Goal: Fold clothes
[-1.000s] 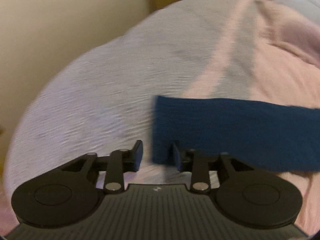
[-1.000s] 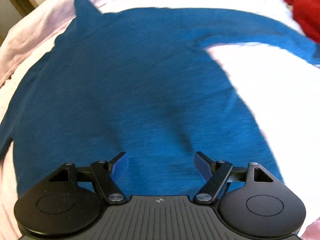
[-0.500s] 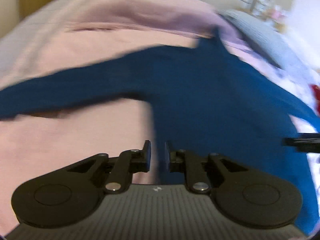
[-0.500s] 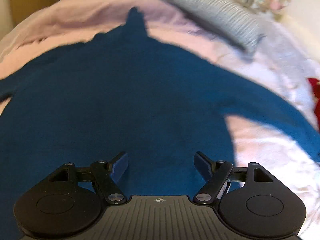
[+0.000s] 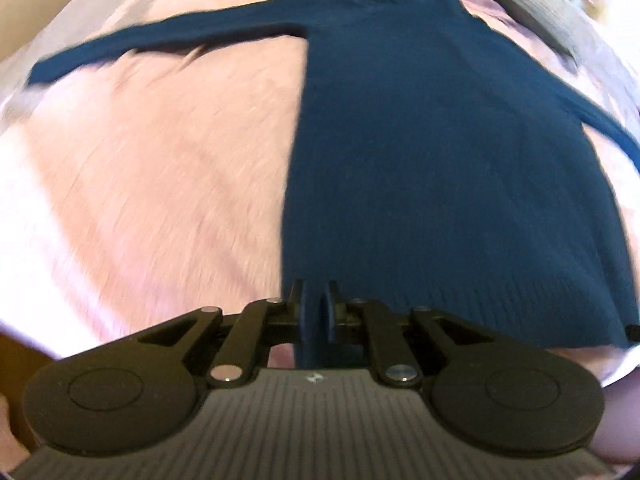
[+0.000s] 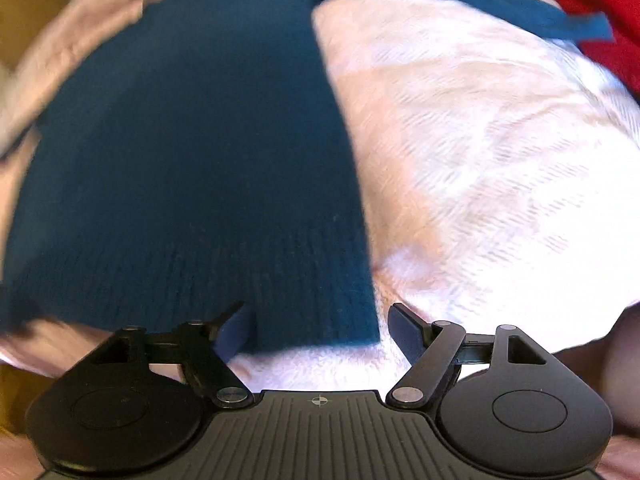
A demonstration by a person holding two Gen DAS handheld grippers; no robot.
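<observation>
A dark blue knit sweater (image 5: 440, 160) lies flat on the pink bedspread (image 5: 160, 180) with both sleeves spread out. My left gripper (image 5: 315, 312) sits at the sweater's bottom left hem corner. Its jaws stand almost together with a slim gap, and blue cloth shows in and below that gap. Whether the pads pinch the cloth I cannot tell. In the right wrist view the sweater (image 6: 192, 160) ends at its bottom right hem corner, and my right gripper (image 6: 320, 324) stands open astride that corner without touching it.
A red garment (image 6: 600, 8) lies at the far right by the sweater's right cuff. A grey striped pillow (image 5: 532, 4) rests beyond the collar. The pale patterned blanket (image 6: 500, 160) stretches to the right of the sweater. The bed's near edge is just below both grippers.
My left gripper left the left sleeve's cuff, narrowed its jaws and swept along the sweater's left edge to the bottom hem. My right gripper, still open, shifted from mid-hem to the bottom right corner.
</observation>
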